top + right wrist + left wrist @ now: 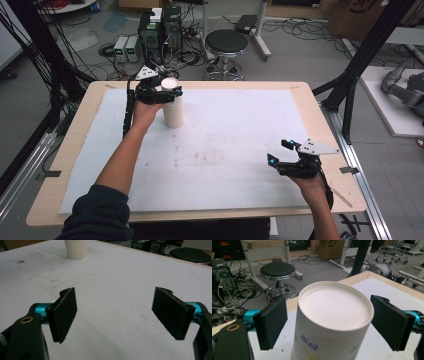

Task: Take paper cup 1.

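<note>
A stack of white paper cups (173,106) stands upside down on the white mat (235,130) at the back left. My left gripper (168,92) is open around the topmost cup (334,320). Its two black pads (272,323) flank the cup's upturned base, with a gap on each side. That cup carries a blue and green print low on its wall. My right gripper (279,152) hovers open over the mat near the front right, with nothing between its pads (65,315). In the right gripper view the ribbed foot of the cup stack (76,250) shows far off.
The mat covers most of a wooden table (75,150) and has faint dirt marks near its middle. Behind the table stand a black stool (226,42), computer cases (160,30) and loose cables on the floor. Black frame posts (350,95) rise at the right.
</note>
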`<state>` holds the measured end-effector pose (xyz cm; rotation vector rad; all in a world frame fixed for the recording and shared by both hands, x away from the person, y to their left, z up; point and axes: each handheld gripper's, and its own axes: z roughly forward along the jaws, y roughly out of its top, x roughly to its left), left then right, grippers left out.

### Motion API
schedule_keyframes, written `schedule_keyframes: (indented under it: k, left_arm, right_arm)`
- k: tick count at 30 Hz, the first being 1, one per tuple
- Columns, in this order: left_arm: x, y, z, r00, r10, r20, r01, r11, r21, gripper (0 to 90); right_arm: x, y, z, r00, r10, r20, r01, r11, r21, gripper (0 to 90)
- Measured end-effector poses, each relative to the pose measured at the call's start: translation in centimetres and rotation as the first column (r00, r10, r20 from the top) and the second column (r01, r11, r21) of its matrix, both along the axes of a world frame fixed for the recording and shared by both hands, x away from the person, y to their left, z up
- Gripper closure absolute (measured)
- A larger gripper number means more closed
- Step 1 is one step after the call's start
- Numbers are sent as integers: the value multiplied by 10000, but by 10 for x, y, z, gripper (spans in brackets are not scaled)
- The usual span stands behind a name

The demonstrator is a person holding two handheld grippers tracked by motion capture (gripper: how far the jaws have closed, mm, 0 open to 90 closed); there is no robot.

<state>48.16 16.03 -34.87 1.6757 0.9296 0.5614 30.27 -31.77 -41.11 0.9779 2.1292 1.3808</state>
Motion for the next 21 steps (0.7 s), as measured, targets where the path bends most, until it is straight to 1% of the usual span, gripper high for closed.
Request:
schedule_keyframes:
  k: [2, 8, 12, 13, 15, 17, 21]
  left_arm:
    - [1, 0, -1, 10000, 53, 4, -53, 10000, 63, 166]
    - [2, 2, -3, 10000, 9, 19, -9, 10000, 0, 220]
    - [2, 2, -3, 9998, -154, 89, 154, 9999, 0, 266]
    - [1, 2, -3, 9997, -228, 131, 228, 9997, 43, 266]
    - [1, 2, -2, 9992, -339, 189, 338, 9994, 43, 320]
    - [0, 1, -2, 9989, -382, 260, 380, 9992, 88, 325]
    - [0, 2, -1, 9989, -382, 277, 381, 9993, 33, 327]
  right_arm:
    - [0, 0, 0, 10000, -24, -53, 24, 10000, 17, 208]
    - [0, -1, -1, 9999, -63, -81, 63, 10000, 15, 208]
    - [0, 0, -1, 10000, -29, -60, 29, 10000, -9, 208]
    - [0, 0, -1, 10000, -29, -60, 29, 10000, -9, 208]
    - [0, 0, -1, 10000, -46, -66, 45, 10000, -18, 208]
    - [0, 0, -1, 10000, -43, -61, 43, 10000, -22, 208]
    - [0, 0, -1, 10000, -32, -59, 32, 10000, -21, 208]
